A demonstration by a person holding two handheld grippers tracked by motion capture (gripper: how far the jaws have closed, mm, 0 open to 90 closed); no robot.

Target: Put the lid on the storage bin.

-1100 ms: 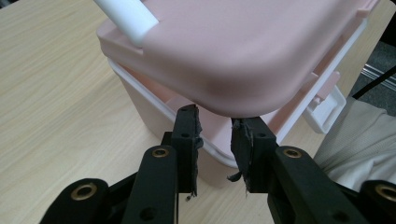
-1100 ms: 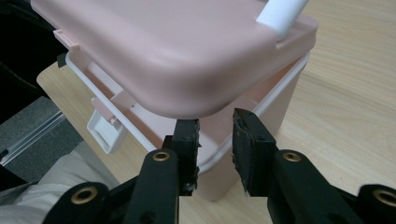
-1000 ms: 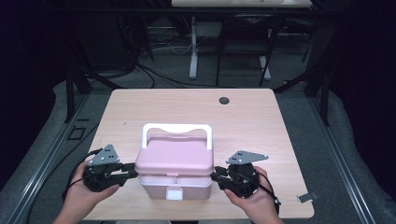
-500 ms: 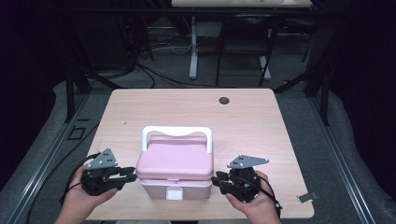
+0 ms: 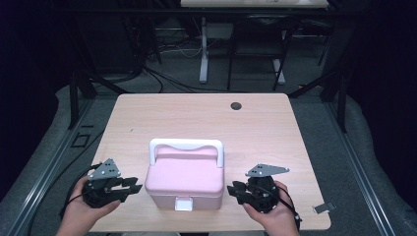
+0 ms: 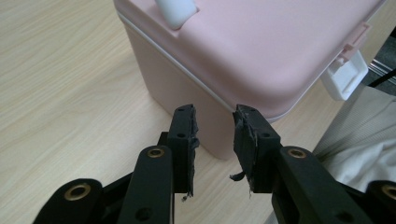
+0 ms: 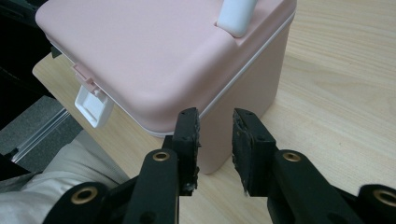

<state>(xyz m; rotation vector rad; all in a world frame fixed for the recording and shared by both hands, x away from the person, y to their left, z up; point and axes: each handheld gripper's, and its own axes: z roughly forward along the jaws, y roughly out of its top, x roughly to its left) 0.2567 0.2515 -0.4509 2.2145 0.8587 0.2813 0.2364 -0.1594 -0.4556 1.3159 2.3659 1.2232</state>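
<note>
A pink box with a white handle and a white front latch stands closed near the front edge of the table. My left gripper sits just off its left side, jaws pointing at it. In the left gripper view the left gripper is open, with a gap between the worn pads and the box's corner just beyond. My right gripper mirrors it on the right side. The right gripper is also open, with the box close ahead and nothing between the pads.
The wooden table has a small dark round hole cover near its far edge. Dark floor, cables and desk legs lie beyond. A person's light trousers are below the front edge.
Both hands sit very slightly nearer the table's front edge than a second ago. The box has not moved.
</note>
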